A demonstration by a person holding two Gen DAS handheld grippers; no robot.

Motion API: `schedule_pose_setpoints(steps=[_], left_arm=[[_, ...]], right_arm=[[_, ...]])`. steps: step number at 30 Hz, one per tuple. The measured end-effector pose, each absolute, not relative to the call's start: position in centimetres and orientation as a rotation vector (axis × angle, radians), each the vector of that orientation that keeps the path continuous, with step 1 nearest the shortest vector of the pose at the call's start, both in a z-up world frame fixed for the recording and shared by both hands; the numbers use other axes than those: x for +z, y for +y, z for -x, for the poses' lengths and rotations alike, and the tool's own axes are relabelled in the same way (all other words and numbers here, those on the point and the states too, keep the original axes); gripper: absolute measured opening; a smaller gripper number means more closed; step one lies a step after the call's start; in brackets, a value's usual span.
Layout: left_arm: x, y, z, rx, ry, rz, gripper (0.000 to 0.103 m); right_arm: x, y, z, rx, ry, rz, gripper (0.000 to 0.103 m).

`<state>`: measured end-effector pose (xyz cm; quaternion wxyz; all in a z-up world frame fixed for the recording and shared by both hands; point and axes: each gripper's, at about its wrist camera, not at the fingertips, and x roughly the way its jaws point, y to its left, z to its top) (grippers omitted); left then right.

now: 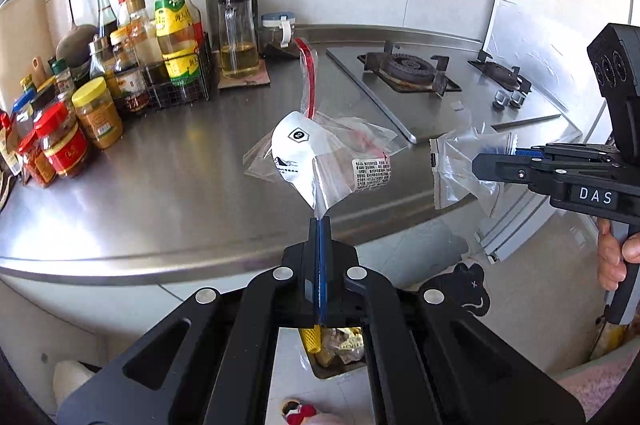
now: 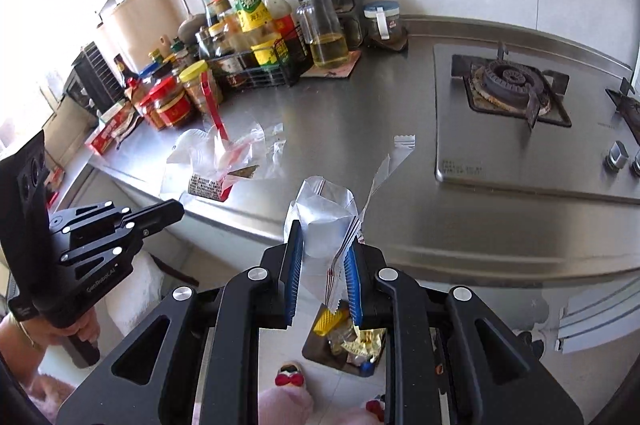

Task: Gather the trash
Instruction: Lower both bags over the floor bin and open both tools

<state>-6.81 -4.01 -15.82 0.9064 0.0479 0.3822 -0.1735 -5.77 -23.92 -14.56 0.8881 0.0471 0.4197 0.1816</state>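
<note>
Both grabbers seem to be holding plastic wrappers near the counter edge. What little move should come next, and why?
Probably lower both over the bin and let go. The left gripper pinches a clear bag, the right gripper holds a clear wrapper, and the bin sits on the floor just beneath them.

Both tools are matte black plastic with angular linkage arms joined by round silver rivets. The left gripper (image 1: 320,225) has slim fingers (image 1: 325,237) lined in blue. The right gripper (image 2: 326,253) carries ribbed blue pads on its fingers (image 2: 353,277); its side bears white "DAS" lettering and three round recesses on a slab-like block. Bare skin shows on the right hand (image 1: 612,257), pink fuzzy sleeves below.
</note>
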Motion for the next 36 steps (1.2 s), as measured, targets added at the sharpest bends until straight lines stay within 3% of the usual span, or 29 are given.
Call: schedule_pose_setpoints(steps=[13,36], left_arm=[[-27.3,-3.6,11.6,-0.346,1.072,-0.061,0.000],[-49.7,-5.8,3.8,-0.369,1.400,0.063,0.000]], right_arm=[[-27.8,-23.3,10.2,0.363,1.171,-0.089,0.021],[-49.7,-22.9,4.8,0.271,1.472,-0.187,0.021]])
